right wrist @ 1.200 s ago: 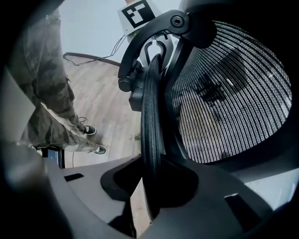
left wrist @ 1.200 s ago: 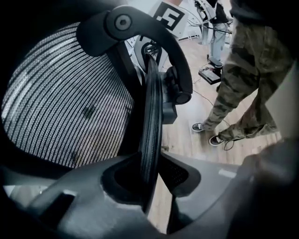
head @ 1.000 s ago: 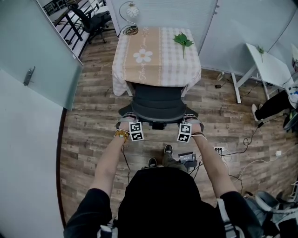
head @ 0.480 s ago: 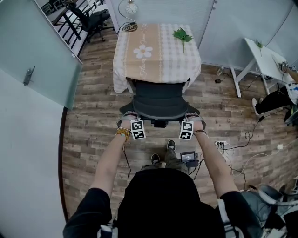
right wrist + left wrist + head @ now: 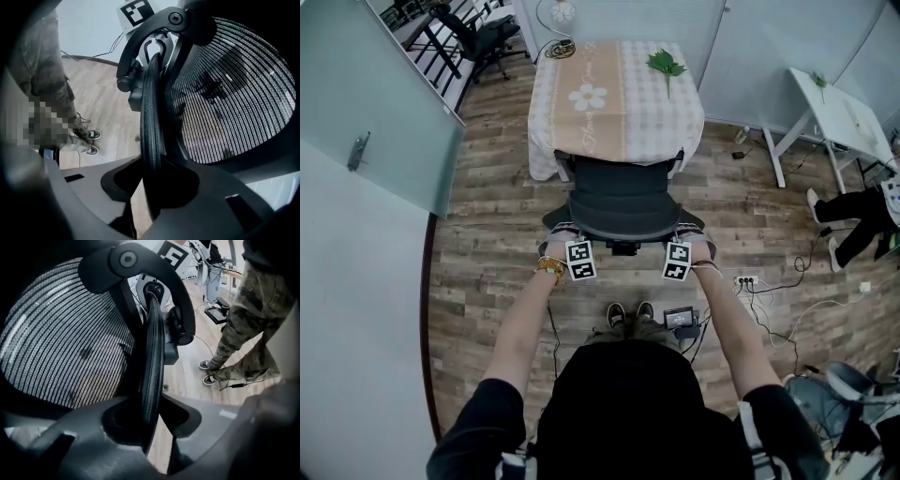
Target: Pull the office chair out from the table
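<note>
Chair rim (image 5: 153, 357) inside both tongs (image 5: 151, 425) (image 5: 152, 187)

Readable text: none found.
Faint script under the white flower on the beige checked tablecloth (image 5: 619, 103), too small to read.

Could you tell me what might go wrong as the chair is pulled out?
The left gripper and right gripper clamp only the thin back rim of the office chair, so the jaws might slip. The black box and cables near the person's shoes could catch the chair or trip them.
</note>
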{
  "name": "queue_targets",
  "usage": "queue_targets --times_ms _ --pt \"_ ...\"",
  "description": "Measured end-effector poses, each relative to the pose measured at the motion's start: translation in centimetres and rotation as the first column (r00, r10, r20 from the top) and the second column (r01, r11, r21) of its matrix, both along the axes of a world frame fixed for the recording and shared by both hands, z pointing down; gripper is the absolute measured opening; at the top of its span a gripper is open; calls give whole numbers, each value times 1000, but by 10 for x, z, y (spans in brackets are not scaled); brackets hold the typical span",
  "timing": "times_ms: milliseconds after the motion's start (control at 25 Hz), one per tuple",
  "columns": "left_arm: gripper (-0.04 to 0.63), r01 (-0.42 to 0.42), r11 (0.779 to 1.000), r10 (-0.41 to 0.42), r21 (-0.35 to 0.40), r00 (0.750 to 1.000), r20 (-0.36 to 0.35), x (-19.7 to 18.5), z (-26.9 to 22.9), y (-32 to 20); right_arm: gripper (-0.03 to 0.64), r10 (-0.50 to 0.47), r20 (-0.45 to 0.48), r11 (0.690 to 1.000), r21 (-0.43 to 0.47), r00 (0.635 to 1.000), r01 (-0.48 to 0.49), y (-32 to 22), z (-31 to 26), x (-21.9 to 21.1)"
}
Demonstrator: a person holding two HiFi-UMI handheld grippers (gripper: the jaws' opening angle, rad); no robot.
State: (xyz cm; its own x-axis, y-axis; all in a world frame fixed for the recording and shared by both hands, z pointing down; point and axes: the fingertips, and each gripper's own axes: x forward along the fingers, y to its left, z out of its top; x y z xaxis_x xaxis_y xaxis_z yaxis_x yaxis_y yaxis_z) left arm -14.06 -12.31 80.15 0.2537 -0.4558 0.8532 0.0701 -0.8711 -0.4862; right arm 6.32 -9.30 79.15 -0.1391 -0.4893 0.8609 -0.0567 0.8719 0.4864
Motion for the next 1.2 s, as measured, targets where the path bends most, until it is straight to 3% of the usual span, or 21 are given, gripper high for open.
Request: queue_targets --times_ms 1200 --pt "120 64 996 -63 -63 998 28 7 4 63 89 -48 9 999 6 999 48 58 1 10"
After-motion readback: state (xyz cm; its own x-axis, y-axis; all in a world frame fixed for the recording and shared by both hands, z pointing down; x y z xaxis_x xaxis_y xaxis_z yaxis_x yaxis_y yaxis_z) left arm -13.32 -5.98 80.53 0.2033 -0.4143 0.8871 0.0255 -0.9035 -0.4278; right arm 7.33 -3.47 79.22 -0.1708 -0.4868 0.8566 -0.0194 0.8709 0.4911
